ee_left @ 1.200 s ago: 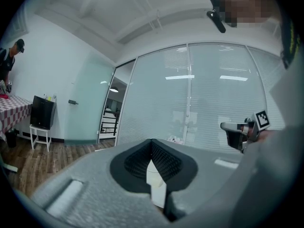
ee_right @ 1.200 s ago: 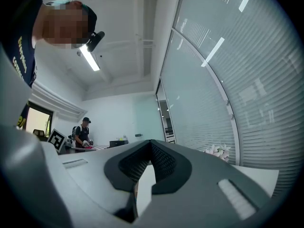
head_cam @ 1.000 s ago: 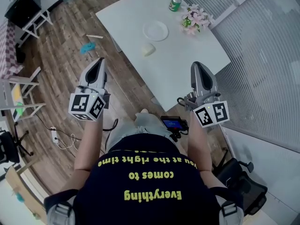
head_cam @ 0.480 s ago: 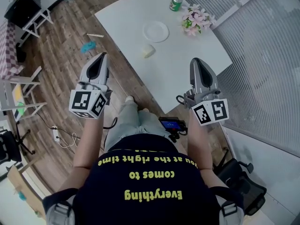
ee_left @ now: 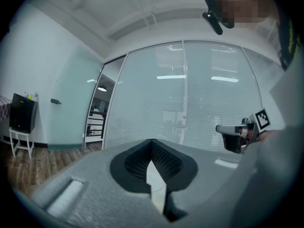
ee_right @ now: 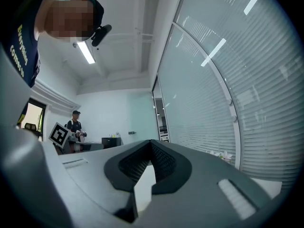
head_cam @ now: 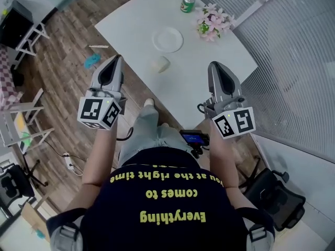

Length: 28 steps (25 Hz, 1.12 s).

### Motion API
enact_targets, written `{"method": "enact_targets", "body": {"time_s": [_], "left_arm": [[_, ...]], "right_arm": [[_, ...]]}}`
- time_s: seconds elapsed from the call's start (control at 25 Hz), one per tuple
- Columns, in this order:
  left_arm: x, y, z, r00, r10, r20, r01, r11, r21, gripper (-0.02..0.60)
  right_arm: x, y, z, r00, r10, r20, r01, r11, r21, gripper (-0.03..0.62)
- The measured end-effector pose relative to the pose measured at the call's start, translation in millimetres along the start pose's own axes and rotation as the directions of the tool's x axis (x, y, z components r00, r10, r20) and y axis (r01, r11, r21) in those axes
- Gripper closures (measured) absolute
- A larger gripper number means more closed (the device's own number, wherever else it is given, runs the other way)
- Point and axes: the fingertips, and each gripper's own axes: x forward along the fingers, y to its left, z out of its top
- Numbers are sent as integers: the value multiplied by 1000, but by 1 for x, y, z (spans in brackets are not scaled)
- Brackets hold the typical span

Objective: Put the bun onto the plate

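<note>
A pale bun (head_cam: 160,64) lies on the white table (head_cam: 209,56), near its left edge. A round white plate (head_cam: 167,39), with nothing on it, sits just beyond the bun. My left gripper (head_cam: 116,60) is held level over the wooden floor, short of the table and to the left of the bun. My right gripper (head_cam: 213,66) reaches over the table's near edge, to the right of the bun. Both are shut with nothing in them, as the left gripper (ee_left: 152,142) and right gripper (ee_right: 151,142) show in their own views, which take in only glass walls and ceiling.
A green can (head_cam: 187,3) and a bunch of pink flowers (head_cam: 212,21) stand at the table's far end. A glass wall with blinds (head_cam: 293,61) runs along the right. A blue object (head_cam: 92,60) lies on the floor at the left, and an office chair (head_cam: 272,195) stands at the lower right.
Both grippers have moved forward towards the table, the left one more. The table, bun and plate now sit closer and a little further left in the head view.
</note>
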Motion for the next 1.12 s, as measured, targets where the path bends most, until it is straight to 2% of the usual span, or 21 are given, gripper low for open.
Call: {"method": "enact_targets", "body": {"time_s": [0.52, 1.12], "left_arm": [[77, 28, 4, 993, -120, -5, 120, 993, 8, 583], [121, 61, 2, 985, -169, -17, 169, 986, 10, 583]], "right_arm": [[58, -11, -6, 998, -63, -10, 63, 998, -25, 588], [94, -31, -22, 989, -144, -42, 143, 989, -30, 588]]}}
